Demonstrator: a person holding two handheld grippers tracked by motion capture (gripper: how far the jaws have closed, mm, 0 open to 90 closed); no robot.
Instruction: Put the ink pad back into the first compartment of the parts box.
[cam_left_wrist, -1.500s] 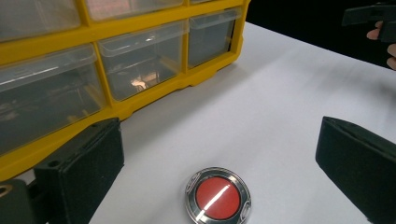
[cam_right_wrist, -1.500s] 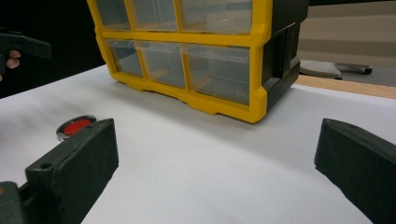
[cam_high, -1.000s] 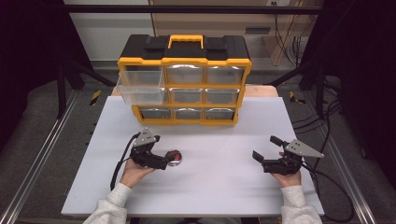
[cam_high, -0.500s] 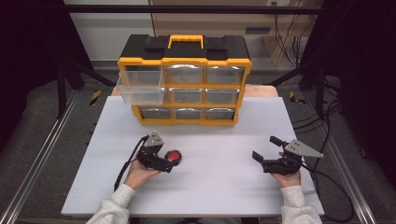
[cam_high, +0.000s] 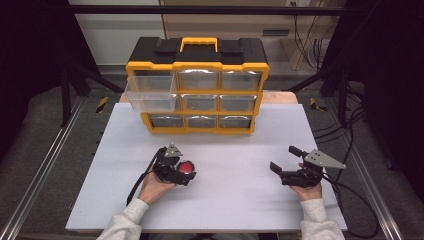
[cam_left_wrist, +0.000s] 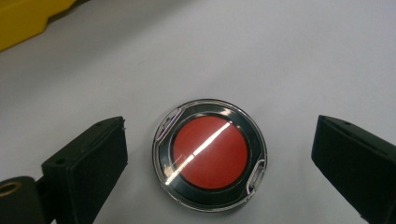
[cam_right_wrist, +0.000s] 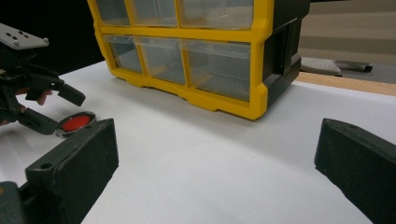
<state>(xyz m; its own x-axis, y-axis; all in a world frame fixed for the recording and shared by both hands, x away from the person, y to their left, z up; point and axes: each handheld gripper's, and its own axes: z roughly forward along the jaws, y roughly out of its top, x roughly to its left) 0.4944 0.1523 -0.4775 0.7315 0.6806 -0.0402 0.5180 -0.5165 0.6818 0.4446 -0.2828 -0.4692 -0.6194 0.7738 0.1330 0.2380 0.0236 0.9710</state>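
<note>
— Lying flat on the bench, the red disc (cam_left_wrist: 210, 156) sits in front of the yellow organizer (cam_high: 197, 85).
— And the left gripper (cam_high: 186, 172)?
— Fingers straddling it, closing lately, not touching (right gripper (cam_high: 281, 161) spread, empty).

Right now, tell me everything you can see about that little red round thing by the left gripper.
The round case is a flat disc with a red centre, a dark ring around it and a clear, glossy plastic cover that catches a streak of light. Two small slotted tabs sit on opposite edges of its rim. It lies flat on the white table, in front of the yellow drawer organizer. The left gripper straddles it, its jaws having just been closing a little, a gap still on either side; nothing touches the case but the table.
</note>
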